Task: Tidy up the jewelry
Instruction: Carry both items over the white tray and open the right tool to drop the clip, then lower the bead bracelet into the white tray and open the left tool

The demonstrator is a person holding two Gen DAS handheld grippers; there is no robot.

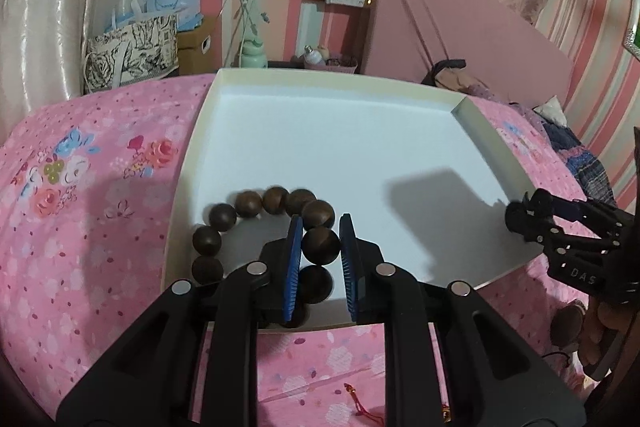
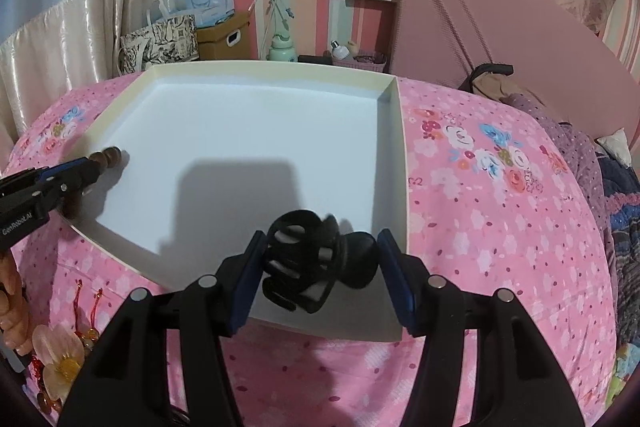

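The left gripper [image 2: 86,173] carries the lettering "GenRobot.AI", and the right gripper [image 1: 516,217] shows "DAS". A shallow white tray [image 2: 394,163] lies on the pink floral bedspread [image 2: 480,227], with a flower-shaped hair clip [image 2: 60,359] on the bedspread beside its near left corner. Over the tray's left side the left fingers [image 1: 295,259] pinch one bead of the wooden bead bracelet [image 1: 276,201], while at its near right corner the right fingers [image 2: 250,275], half spread, clamp a black claw hair clip [image 2: 316,263].

The left gripper [image 1: 320,251] hides several dark brown wooden beads of the bracelet [image 1: 276,201]. The black plastic hair claw [image 2: 316,259] is blurred at its top edge.
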